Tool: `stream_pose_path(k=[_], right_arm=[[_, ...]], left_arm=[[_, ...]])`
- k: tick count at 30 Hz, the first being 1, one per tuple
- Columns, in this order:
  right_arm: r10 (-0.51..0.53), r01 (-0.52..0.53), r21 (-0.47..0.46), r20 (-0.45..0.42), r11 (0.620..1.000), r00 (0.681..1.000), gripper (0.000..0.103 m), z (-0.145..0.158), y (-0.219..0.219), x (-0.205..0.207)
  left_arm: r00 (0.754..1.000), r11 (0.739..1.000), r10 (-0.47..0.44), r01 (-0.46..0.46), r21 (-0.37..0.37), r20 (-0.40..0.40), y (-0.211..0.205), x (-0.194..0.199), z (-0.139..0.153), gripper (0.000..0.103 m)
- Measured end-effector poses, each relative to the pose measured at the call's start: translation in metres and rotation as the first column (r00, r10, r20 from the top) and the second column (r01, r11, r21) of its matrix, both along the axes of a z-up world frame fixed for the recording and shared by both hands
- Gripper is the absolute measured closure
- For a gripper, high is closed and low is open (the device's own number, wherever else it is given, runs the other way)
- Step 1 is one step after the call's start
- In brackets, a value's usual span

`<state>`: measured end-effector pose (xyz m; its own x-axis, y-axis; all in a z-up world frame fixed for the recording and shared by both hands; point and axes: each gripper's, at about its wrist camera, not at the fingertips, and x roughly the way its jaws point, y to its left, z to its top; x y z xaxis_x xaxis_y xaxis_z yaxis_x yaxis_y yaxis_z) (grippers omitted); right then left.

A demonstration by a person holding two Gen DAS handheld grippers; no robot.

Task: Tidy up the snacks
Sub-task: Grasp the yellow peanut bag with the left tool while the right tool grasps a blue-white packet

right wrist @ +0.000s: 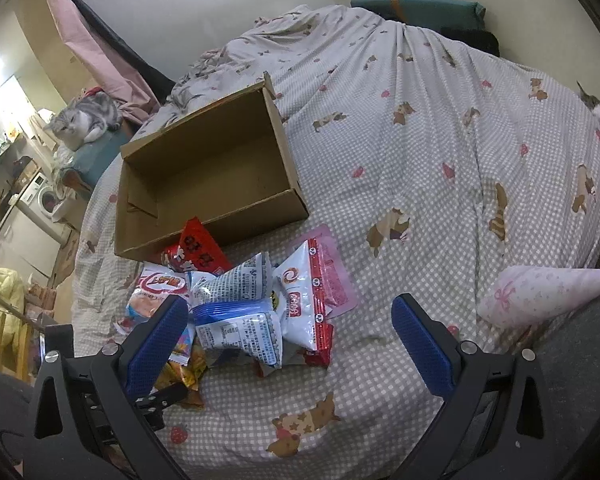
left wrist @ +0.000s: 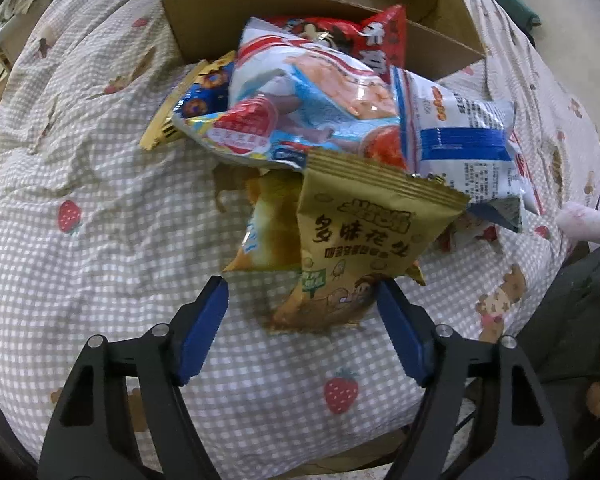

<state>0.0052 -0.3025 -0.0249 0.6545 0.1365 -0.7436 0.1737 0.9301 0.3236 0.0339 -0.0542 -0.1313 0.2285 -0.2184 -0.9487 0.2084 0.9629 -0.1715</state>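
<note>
Here the left gripper straddles the gold packet on the bedspread, jaws apart, not yet pinching. Better to close squarely on its lower edge, then lift toward the box. The right gripper hangs unclenched, empty.

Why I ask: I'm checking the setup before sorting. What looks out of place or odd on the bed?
The cardboard box holds nothing; the snack packets lie heaped on the checked bedspread in front of it, and a red packet leans against its front wall. A grey-and-white cat lies beside the bed.
</note>
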Motion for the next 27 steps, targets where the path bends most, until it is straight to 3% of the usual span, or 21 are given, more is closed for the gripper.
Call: stream_pose_path(k=[6,7,8,9,12,16,18,20,24,27], right_arm=[[0.013,-0.013,-0.002,-0.011,1.0,1.0,0.0,-0.002,0.002,0.002],[0.015,-0.015,0.0,-0.012,1.0,1.0,0.0,-0.003,0.002,0.002],[0.019,-0.019,0.002,-0.013,1.0,1.0,0.0,-0.003,0.003,0.003],[0.024,-0.024,0.006,-0.015,1.0,1.0,0.0,-0.004,0.003,0.003],[0.05,-0.049,0.039,-0.027,0.998,0.998,0.0,-0.006,0.003,0.006],[0.172,-0.155,0.135,-0.124,0.979,0.977,0.001,-0.024,0.012,0.024],[0.226,-0.203,0.143,-0.168,0.969,0.959,0.015,-0.031,0.02,0.033],[0.279,-0.254,0.146,-0.19,0.956,0.941,0.017,-0.035,0.029,0.042],[0.325,-0.29,0.183,-0.206,0.939,0.923,0.017,-0.041,0.038,0.058],[0.346,-0.301,0.193,-0.267,0.934,0.9,0.017,-0.057,0.046,0.073]], left_arm=[[0.998,0.998,-0.056,0.057,0.037,-0.007,-0.029,-0.011,-0.012,0.03],[0.998,0.997,-0.06,0.06,0.047,-0.004,-0.034,-0.01,-0.015,0.035],[0.998,0.996,-0.062,0.062,0.068,-0.001,-0.038,-0.011,-0.018,0.054],[0.998,0.995,-0.061,0.061,0.082,-0.006,-0.039,-0.012,-0.019,0.057],[0.999,0.998,-0.035,0.036,0.048,-0.016,-0.036,-0.013,-0.018,0.059],[1.0,0.999,-0.023,0.022,0.027,0.008,-0.024,-0.017,-0.002,0.059],[1.0,1.0,0.001,-0.001,0.016,0.009,-0.021,-0.024,0.005,0.06],[1.0,0.999,0.023,-0.024,0.027,0.021,-0.015,-0.028,0.015,0.06],[0.996,0.997,0.073,-0.074,0.018,0.043,0.003,-0.032,0.026,0.06],[0.992,0.994,0.104,-0.106,0.026,0.068,0.018,-0.02,0.029,0.06]])
